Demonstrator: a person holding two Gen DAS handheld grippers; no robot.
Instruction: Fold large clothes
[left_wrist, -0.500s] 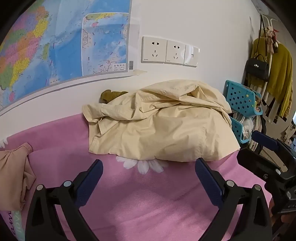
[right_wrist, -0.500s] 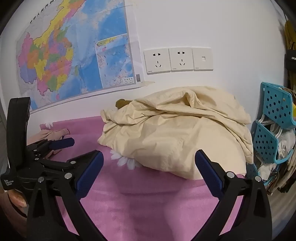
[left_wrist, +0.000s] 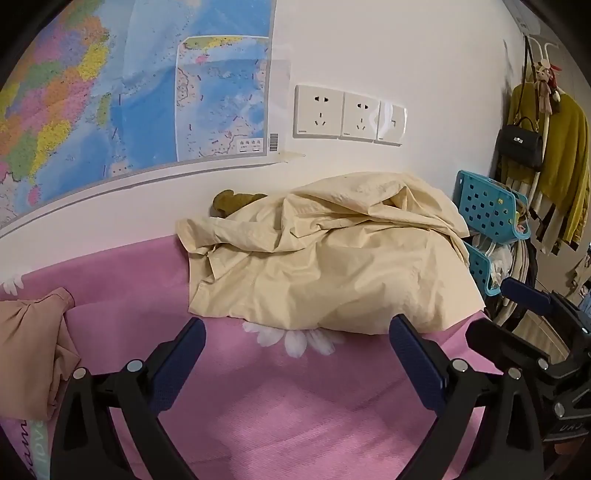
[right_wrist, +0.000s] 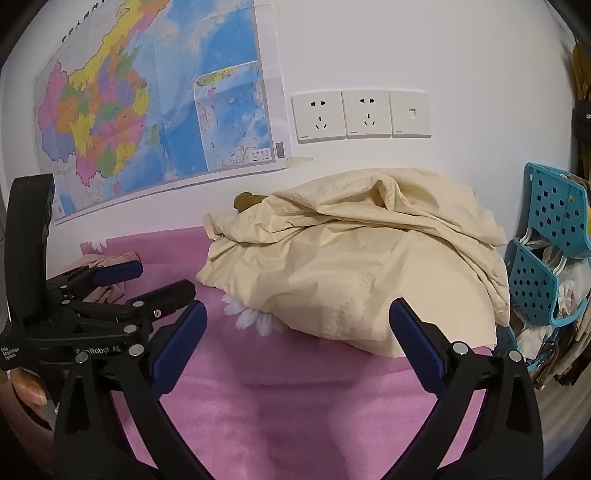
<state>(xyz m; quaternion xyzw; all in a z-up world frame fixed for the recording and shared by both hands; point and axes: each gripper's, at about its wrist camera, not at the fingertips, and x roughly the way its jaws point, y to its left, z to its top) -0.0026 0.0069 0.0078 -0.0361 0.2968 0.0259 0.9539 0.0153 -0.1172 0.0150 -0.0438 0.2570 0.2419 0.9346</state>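
Jaws wide and empty, left gripper (left_wrist: 297, 345) and right gripper (right_wrist: 297, 326) approach the far crumpled cream cotton garment (left_wrist: 325, 266); next, pinch its near hem.

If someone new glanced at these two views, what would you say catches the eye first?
Probably the crumpled cream garment heaped on the pink sheet against the wall, straight ahead of both open grippers, the left and the right. Next, the bright map taped to the wall above and to its left, beside the white sockets.
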